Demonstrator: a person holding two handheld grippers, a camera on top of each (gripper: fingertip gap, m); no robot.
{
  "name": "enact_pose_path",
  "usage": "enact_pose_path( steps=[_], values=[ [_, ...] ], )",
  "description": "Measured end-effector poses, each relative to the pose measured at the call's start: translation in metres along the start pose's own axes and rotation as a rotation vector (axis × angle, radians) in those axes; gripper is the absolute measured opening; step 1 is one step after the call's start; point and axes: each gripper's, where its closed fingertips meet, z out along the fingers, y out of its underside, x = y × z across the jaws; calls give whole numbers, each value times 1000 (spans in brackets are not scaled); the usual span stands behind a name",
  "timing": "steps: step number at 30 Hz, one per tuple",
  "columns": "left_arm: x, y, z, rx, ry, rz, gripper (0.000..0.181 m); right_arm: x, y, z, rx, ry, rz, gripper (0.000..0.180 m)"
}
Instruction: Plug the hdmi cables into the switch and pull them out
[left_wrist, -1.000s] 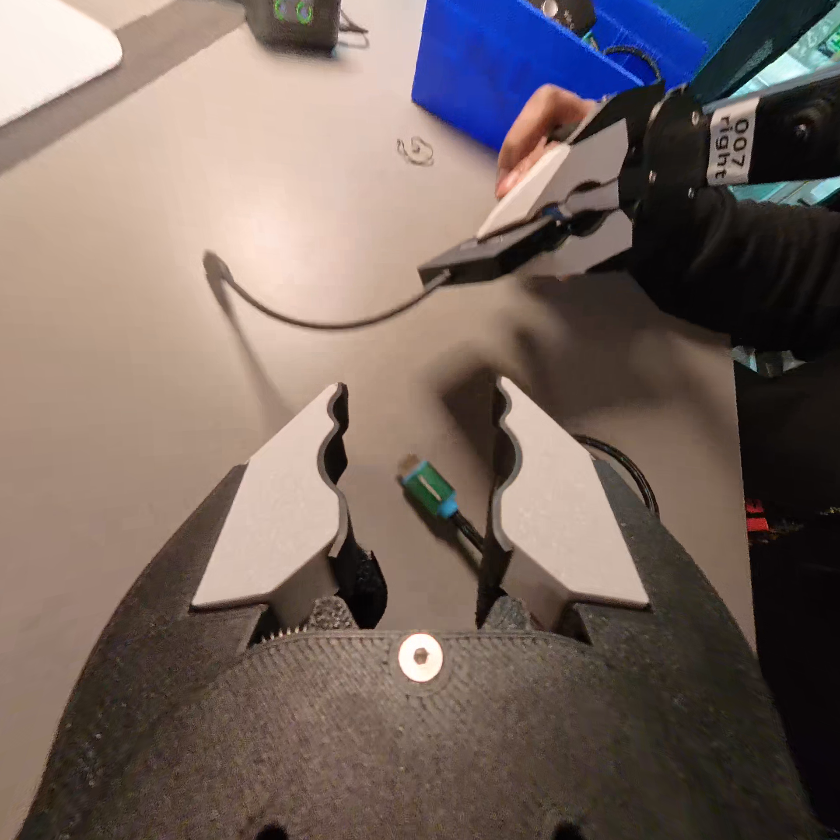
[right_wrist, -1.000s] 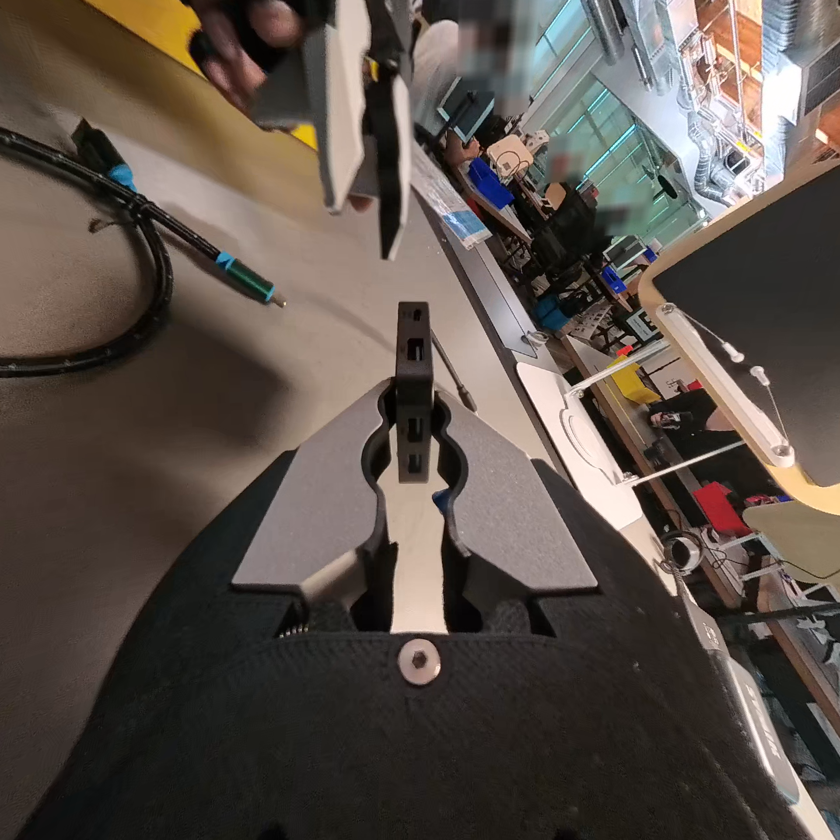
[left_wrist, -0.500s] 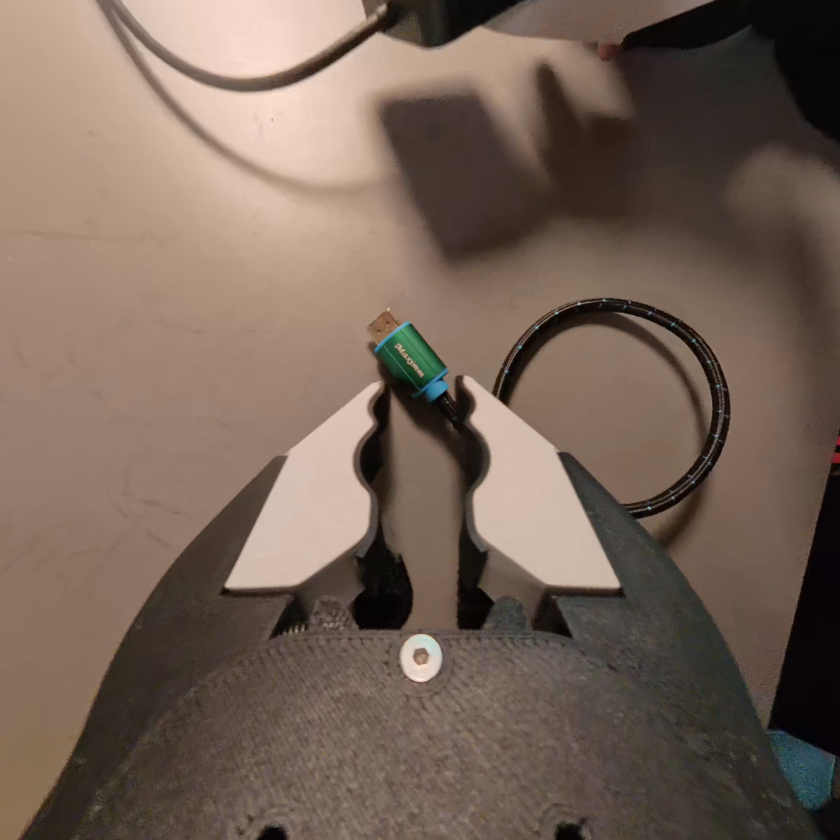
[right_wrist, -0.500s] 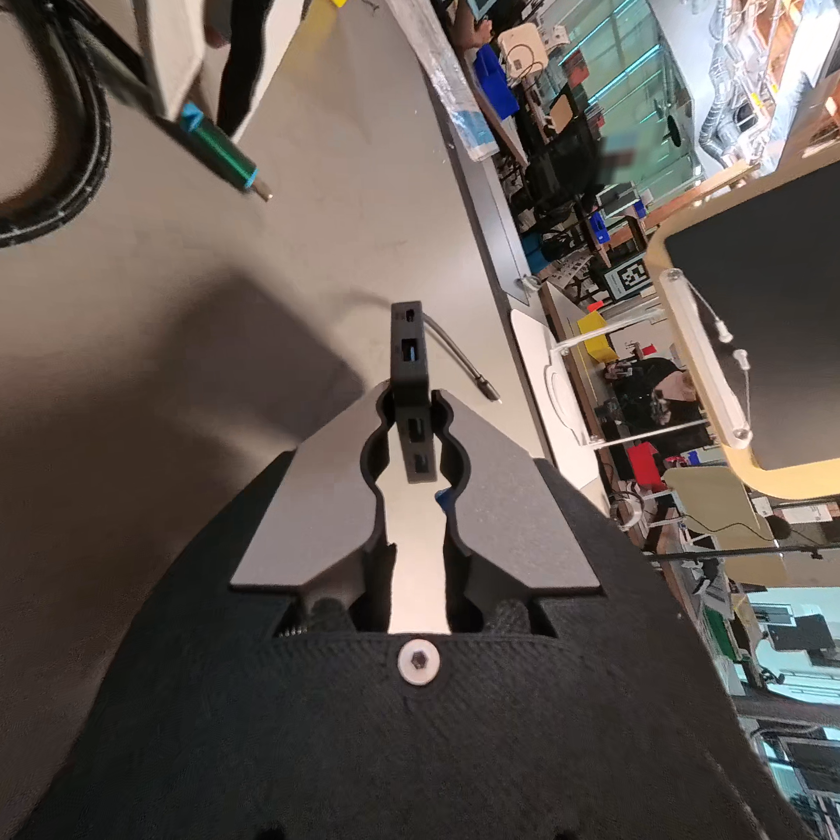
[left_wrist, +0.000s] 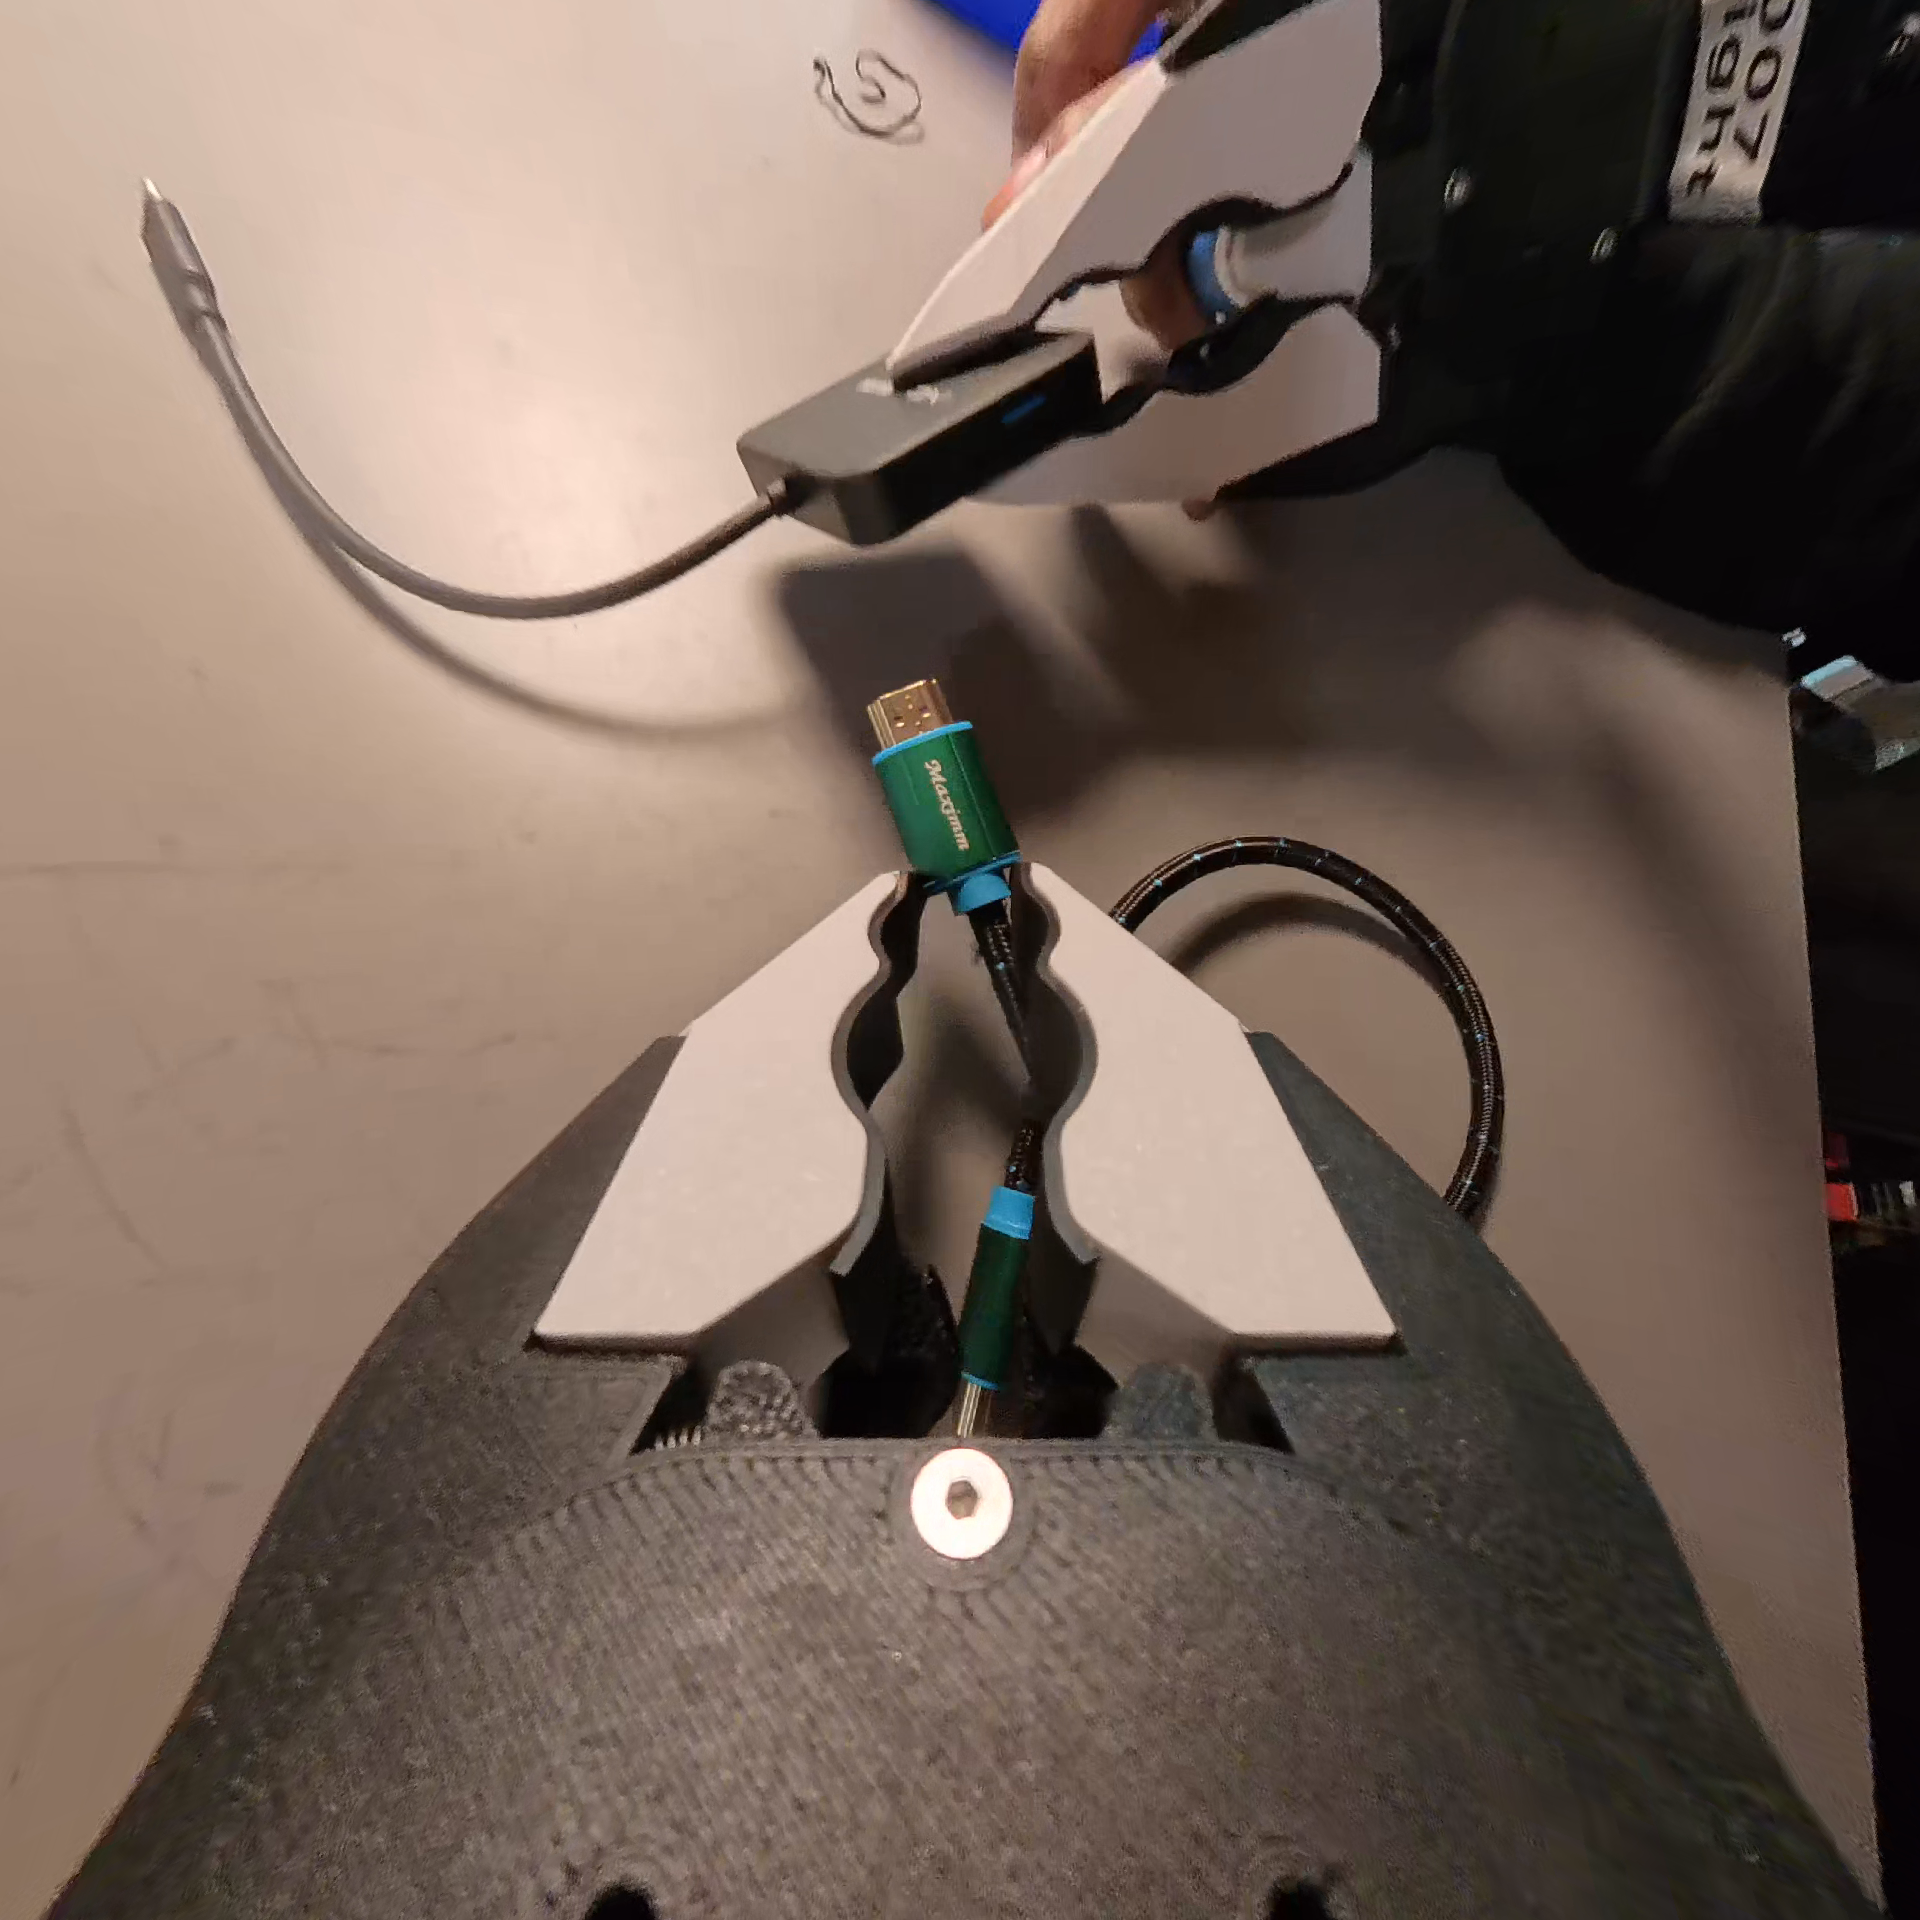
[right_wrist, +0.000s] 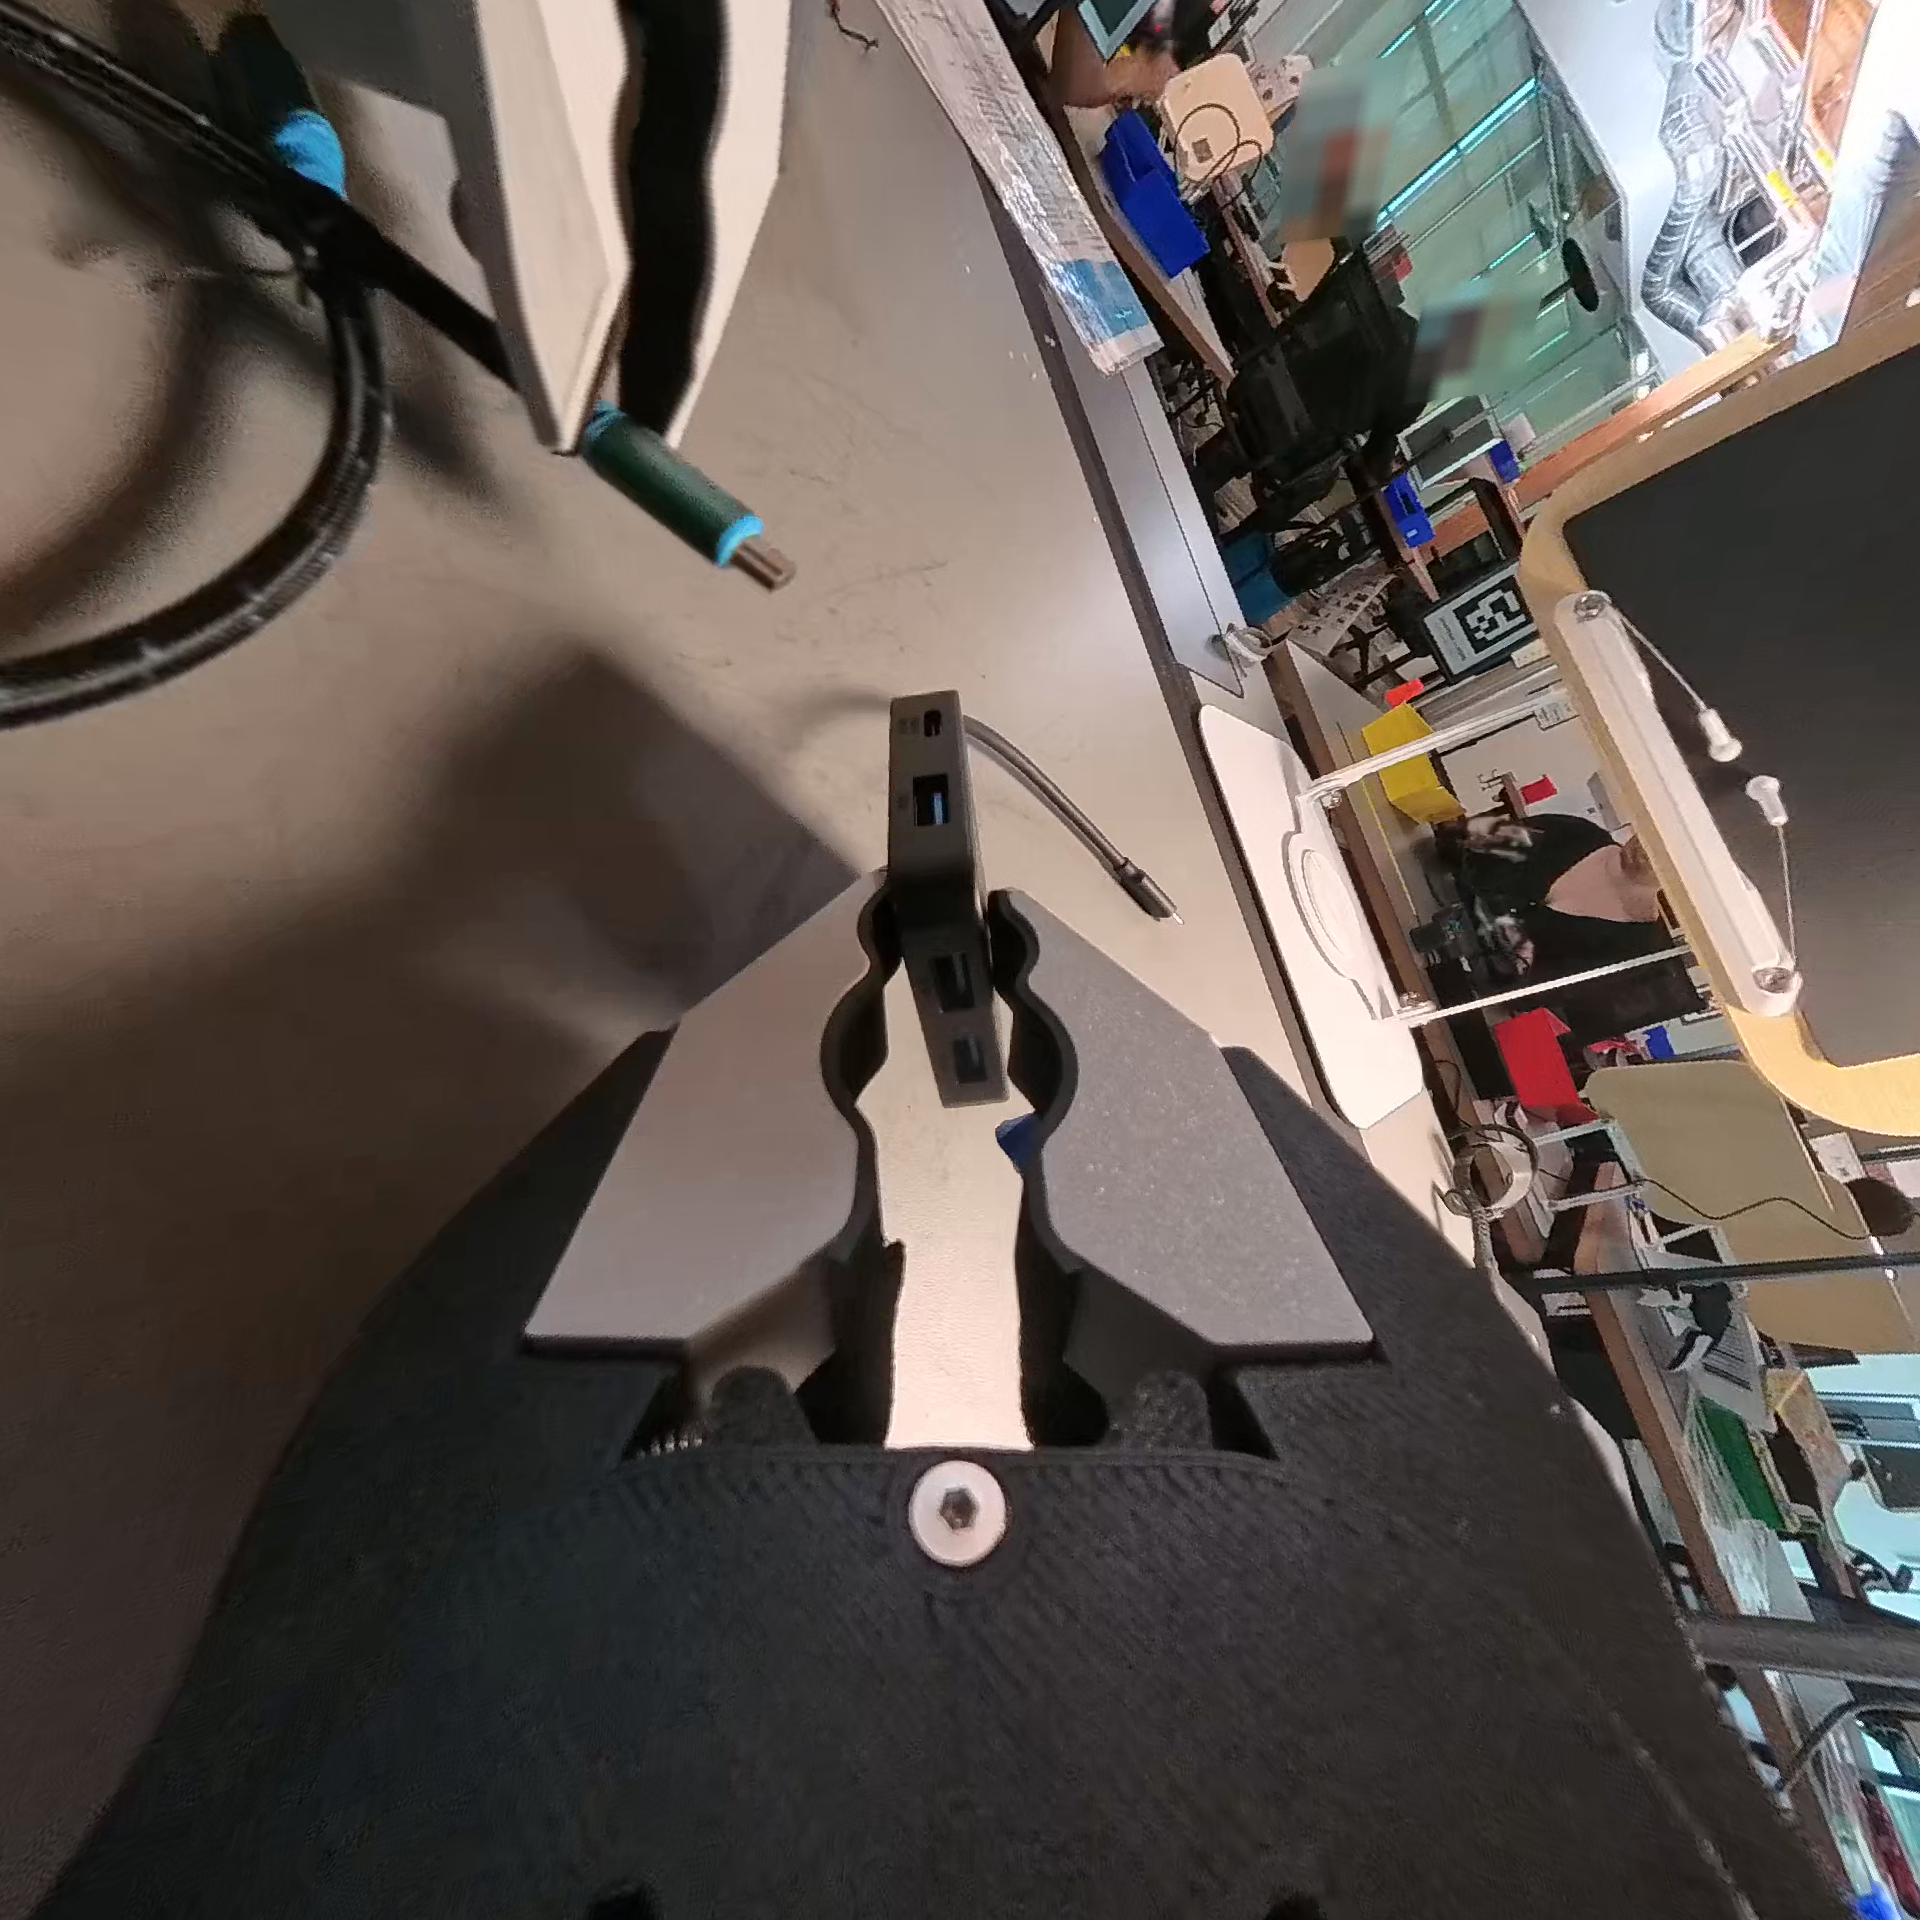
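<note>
Since half a second ago my left claw (left_wrist: 961, 883) has closed on the green HDMI plug (left_wrist: 940, 805) at its blue collar and lifted it off the table (left_wrist: 416, 935); the gold tip points to 12 o'clock. Right claw (right_wrist: 940, 914) holds the black switch (right_wrist: 940, 894) clamped, at 1 o'clock from the plug and apart from it, ports unoccupied. The braided cable (left_wrist: 1455, 1039) loops at 3 o'clock.

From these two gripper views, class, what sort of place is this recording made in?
Most likely a shared workshop or electronics lab. Long benches run back in rows, crowded with blue storage bins and equipment; a person sits at one; exposed ducting hangs overhead by glass walls. It is not a home.
</note>
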Motion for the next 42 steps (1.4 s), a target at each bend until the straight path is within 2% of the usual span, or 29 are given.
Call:
enact_pose_path(
  steps=[5, 8, 12, 15, 19, 21, 25, 34, 39, 42],
  values=[
    [-7, -9, 0, 64, -34, -6, 17, -1, 0, 0, 7, -8, 20, 17],
    [-11, -13, 1, 99, -53, -4, 17, 7, 0, 0, 6, -7, 163, 16],
    [-15, -24, -1, 167, -90, 9, 17, 30, -4, -3, 31, -40, 699, 15],
    [-10, -38, -2, 256, -80, 8, 16, 42, -10, -6, 121, -98, 1151, 14],
    [5, -56, -4, 375, 20, -37, 16, 57, -28, -11, 410, -248, 1665, 13],
    [12, -62, -6, 426, 75, -65, 16, 69, -34, -16, 570, -290, 1788, 12],
    [16, -67, -9, 480, 153, -123, 16, 83, -41, -26, 775, -337, 1850, 12],
    [20, -72, -11, 515, 155, -112, 15, 81, -47, -29, 807, -357, 1801, 13],
    [16, -69, -3, 455, -12, 11, 15, 77, -46, -27, 769, -337, 1793, 12],
    [11, -65, 3, 390, -150, 100, 16, 70, -42, -20, 655, -274, 1740, 12]
  ],
)
